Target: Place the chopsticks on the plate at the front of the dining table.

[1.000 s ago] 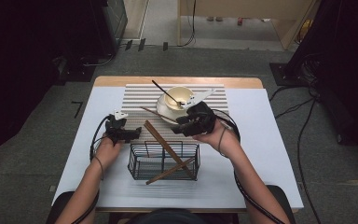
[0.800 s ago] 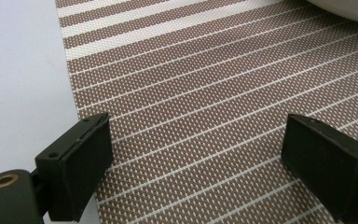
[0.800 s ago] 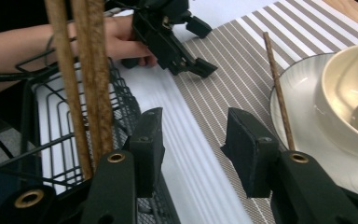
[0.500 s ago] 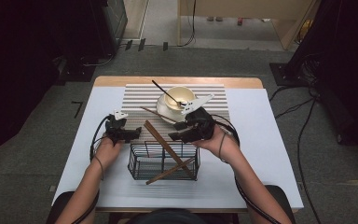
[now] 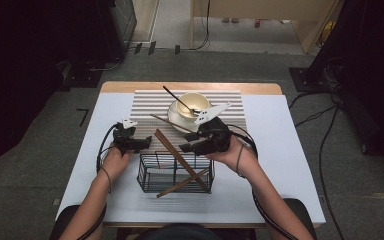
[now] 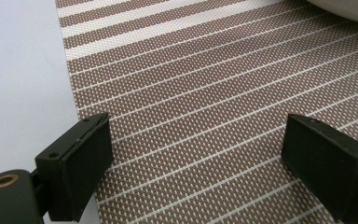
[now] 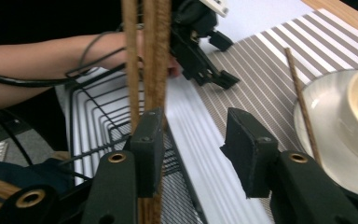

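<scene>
My right gripper (image 5: 189,141) hangs over the far rim of the wire basket (image 5: 150,176), its jaws apart with nothing between them after closing a little, and the brown chopsticks (image 7: 150,60) stand just beside its left jaw, leaning out of the basket. My left gripper (image 5: 142,142) rests on the striped mat (image 6: 205,93), jaws wide apart and empty.

Brown chopsticks (image 5: 180,159), slanted in wire basket (image 5: 150,176)
</scene>
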Demonstrator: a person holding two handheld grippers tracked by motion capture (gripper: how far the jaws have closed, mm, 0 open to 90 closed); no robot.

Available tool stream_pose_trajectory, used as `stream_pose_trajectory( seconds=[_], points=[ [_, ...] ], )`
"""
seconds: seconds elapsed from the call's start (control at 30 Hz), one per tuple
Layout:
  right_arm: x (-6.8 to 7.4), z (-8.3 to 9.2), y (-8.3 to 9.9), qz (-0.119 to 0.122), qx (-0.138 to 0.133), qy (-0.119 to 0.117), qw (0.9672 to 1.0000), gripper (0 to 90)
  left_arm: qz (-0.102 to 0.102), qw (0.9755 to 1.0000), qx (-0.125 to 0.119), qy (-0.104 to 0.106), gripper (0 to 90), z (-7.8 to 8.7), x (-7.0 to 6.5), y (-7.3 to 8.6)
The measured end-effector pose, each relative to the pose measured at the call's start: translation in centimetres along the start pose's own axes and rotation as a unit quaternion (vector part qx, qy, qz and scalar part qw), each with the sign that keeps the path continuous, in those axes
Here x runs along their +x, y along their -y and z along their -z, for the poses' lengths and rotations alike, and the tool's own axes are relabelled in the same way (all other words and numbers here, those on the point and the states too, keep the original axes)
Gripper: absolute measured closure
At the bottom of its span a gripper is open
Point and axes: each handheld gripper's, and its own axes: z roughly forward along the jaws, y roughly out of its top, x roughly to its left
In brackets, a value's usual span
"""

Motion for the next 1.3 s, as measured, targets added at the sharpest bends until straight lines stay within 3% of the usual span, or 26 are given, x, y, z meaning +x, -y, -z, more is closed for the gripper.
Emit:
stream_pose_trajectory(
  seconds=[0.27,0.33,0.5,0.67,0.93,1.13,1.3],
  points=[
    [1.0,0.0,-0.2,0.012,-0.017,-0.018,0.9996,57.7,0.0,1.0,0.0,0.0,9.0,0.0,0.0,0.0],
    [1.3,-0.1,0.0,0.014,-0.012,-0.01,0.9998,57.8,0.0,1.0,0.0,0.0,9.0,0.0,0.0,0.0],
    [1.7,-0.2,0.3,0.022,-0.013,-0.02,0.9995,58.4,0.0,1.0,0.0,0.0,9.0,0.0,0.0,0.0],
    [1.9,-0.5,0.7,0.011,-0.002,-0.025,0.9996,58.2,0.0,1.0,0.0,0.0,9.0,0.0,0.0,0.0],
    [2.3,-0.6,1.0,-0.002,-0.006,-0.018,0.9998,55.9,0.0,1.0,0.0,0.0,9.0,0.0,0.0,0.0],
    [2.7,-0.5,1.6,0.019,-0.012,-0.022,0.9995,66.4,0.0,1.0,0.0,0.0,9.0,0.0,0.0,0.0],
    [2.8,-0.8,1.9,0.017,-0.002,-0.024,0.9996,72.8,0.0,1.0,0.0,0.0,9.0,0.0,0.0,0.0]
  ],
)
